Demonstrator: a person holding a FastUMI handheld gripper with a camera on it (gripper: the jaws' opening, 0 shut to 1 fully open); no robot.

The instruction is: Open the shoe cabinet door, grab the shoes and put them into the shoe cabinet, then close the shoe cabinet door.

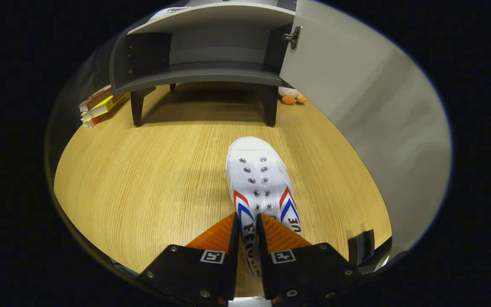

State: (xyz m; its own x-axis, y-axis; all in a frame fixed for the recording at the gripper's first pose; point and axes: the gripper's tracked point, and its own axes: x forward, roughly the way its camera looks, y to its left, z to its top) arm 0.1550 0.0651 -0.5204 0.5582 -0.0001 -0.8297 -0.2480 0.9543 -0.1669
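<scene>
shoe cabinet (205, 47): dark body on legs, standing on the wood floor (143, 170), well beyond the fingers.
cabinet door (356, 106): swung open on the right; shelf exposed.
sneaker (262, 179): white canvas, long axis running straight ahead, toe toward the cabinet, side wall between the fingers.
gripper (247, 230): fingers clenched on the sneaker's side wall.
judgement: carry forward, toe first, onto the shelf.

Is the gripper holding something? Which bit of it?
Yes. The gripper is shut on the white canvas shoe with red and blue chevrons, both fingers pinching the side wall of its opening near the heel, toe pointing toward the open grey shoe cabinet.
</scene>
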